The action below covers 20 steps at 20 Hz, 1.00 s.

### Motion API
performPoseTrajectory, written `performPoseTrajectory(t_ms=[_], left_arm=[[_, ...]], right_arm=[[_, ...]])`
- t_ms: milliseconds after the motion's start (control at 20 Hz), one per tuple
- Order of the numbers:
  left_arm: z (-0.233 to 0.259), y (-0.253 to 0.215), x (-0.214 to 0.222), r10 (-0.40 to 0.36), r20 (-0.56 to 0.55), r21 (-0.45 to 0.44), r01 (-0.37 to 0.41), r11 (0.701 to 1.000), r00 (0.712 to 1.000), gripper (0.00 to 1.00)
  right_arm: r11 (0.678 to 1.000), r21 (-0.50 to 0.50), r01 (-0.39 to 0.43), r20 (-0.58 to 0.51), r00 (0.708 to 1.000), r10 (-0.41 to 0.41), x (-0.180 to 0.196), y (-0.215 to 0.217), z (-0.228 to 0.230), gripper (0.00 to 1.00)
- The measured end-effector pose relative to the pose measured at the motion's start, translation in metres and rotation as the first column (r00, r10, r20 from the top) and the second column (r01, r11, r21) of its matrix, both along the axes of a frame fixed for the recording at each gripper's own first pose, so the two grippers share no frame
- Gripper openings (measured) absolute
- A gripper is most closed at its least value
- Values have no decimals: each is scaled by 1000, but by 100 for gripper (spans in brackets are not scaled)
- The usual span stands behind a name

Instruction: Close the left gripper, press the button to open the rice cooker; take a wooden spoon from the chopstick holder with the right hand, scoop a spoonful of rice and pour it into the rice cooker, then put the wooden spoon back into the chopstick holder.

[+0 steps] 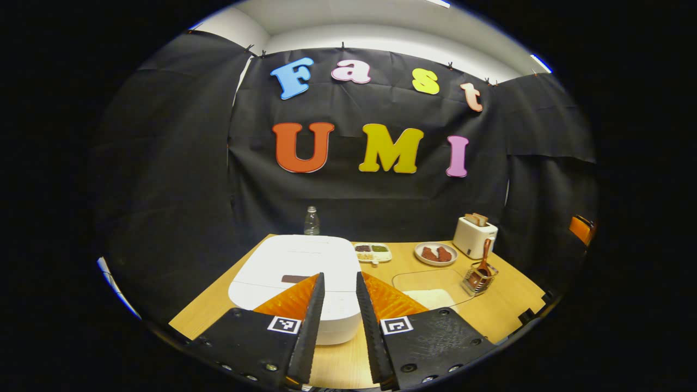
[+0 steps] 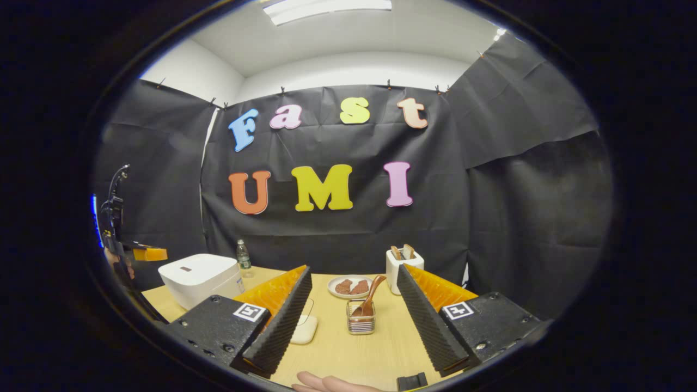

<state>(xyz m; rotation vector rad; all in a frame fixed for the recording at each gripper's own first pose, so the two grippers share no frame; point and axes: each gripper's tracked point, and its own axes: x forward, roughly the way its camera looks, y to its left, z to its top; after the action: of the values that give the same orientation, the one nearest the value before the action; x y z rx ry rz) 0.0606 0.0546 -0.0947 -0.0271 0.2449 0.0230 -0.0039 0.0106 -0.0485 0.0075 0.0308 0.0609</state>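
White square rice cooker with lid down on the wooden tabletop, left gripper above it (jaws narrowly parted), brown wooden spoon upright in the wire chopstick holder, right gripper jaws spread wide, empty.

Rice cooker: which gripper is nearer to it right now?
Left. The left gripper hovers just in front of the rice cooker, fingers apart; the right gripper faces the chopstick holder, cooker off to its left.
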Motion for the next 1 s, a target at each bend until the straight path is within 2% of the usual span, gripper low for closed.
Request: performPoseTrajectory(t_ms=[100, 150, 200, 250, 300, 450, 700, 750, 800, 850, 900, 950, 1000], left_arm=[[-8, 6, 4, 16, -24, 5, -16, 1000, 1000, 39], [-12, 4, 8, -1, -31, -3, 1, 1000, 1000, 39], [-14, -2, 10, -28, -50, -22, 27, 999, 998, 39], [-21, -2, 17, -40, -64, -36, 37, 999, 997, 20], [-25, 2, 14, -34, -81, -31, 32, 999, 996, 2], [-40, 11, 19, -18, -126, 29, 21, 999, 992, 1], [-53, 17, 21, 0, -176, 69, 12, 998, 984, 2], [-57, 20, 21, 2, -185, 81, 13, 997, 983, 2], [-53, 28, 21, 24, -186, 74, -10, 997, 982, 3], [-57, 27, 23, 28, -195, 67, -15, 998, 980, 0], [-60, 26, 24, 33, -201, 64, -20, 998, 979, 0], [-61, 27, 25, 39, -208, 65, -26, 998, 977, 0], [-63, 26, 25, 39, -216, 63, -26, 998, 976, 0]], right_arm=[[1000, -4, -6, -10, 1000, 6, 1, 1, -6, 100], [1000, -7, -7, -15, 1000, 6, 3, 1, -8, 100], [1000, -9, -5, -20, 1000, 4, 4, 1, -10, 96], [1000, -9, -4, -23, 1000, 4, 6, 0, -13, 100], [1000, -10, -6, -23, 1000, 5, 6, 1, -13, 96], [1000, -12, -7, -22, 1000, 7, 7, -1, -18, 96], [998, 2, -55, 0, 998, 55, 6, 6, -21, 96], [998, -4, -55, 2, 998, 55, 6, 5, -23, 100], [998, -7, -54, 4, 999, 54, 6, 5, -24, 100], [998, -9, -55, 4, 998, 55, 7, 4, -25, 96], [998, -9, -57, 2, 998, 57, 6, 4, -26, 100], [998, -7, -60, 1, 998, 60, 7, 4, -28, 100], [998, -4, -61, -1, 998, 61, 7, 3, -30, 96]])
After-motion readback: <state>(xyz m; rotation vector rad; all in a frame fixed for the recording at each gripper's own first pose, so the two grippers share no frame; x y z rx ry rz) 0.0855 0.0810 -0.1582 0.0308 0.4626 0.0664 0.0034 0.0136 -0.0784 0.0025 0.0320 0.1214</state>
